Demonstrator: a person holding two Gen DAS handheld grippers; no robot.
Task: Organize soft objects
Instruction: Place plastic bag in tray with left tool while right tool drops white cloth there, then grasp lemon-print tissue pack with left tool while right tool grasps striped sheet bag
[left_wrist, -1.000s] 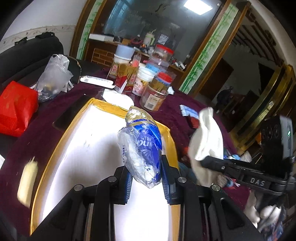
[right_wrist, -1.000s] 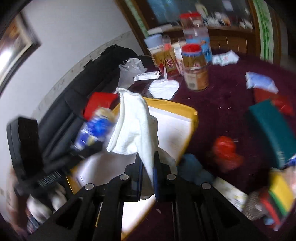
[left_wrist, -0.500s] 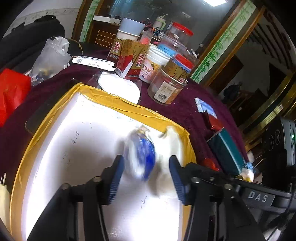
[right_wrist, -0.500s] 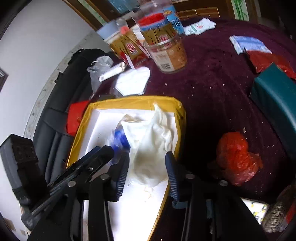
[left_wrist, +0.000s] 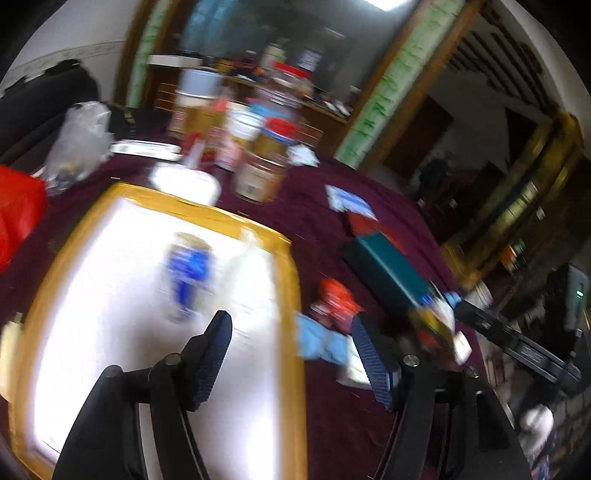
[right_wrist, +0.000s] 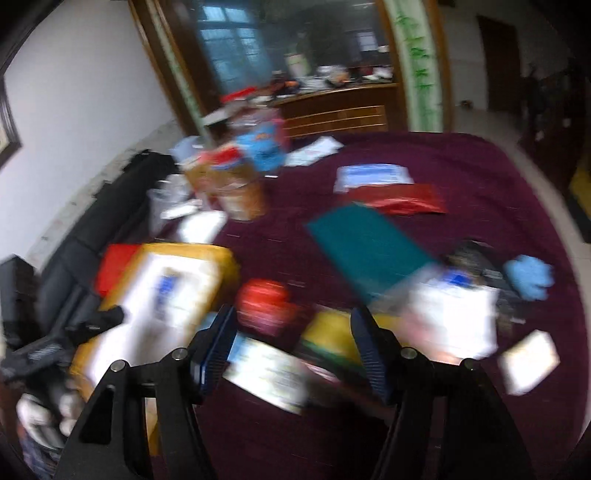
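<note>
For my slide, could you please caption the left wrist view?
Open left claw above the yellow-edged white box holding a blue-and-white packet.

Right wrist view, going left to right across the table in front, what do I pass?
Yellow-rimmed white tray → crumpled red soft object → dark green flat box → light blue crumpled glove.

Black left gripper (left_wrist: 291, 350) and right gripper (right_wrist: 293, 347), blue ribbed pads, silver screws
</note>
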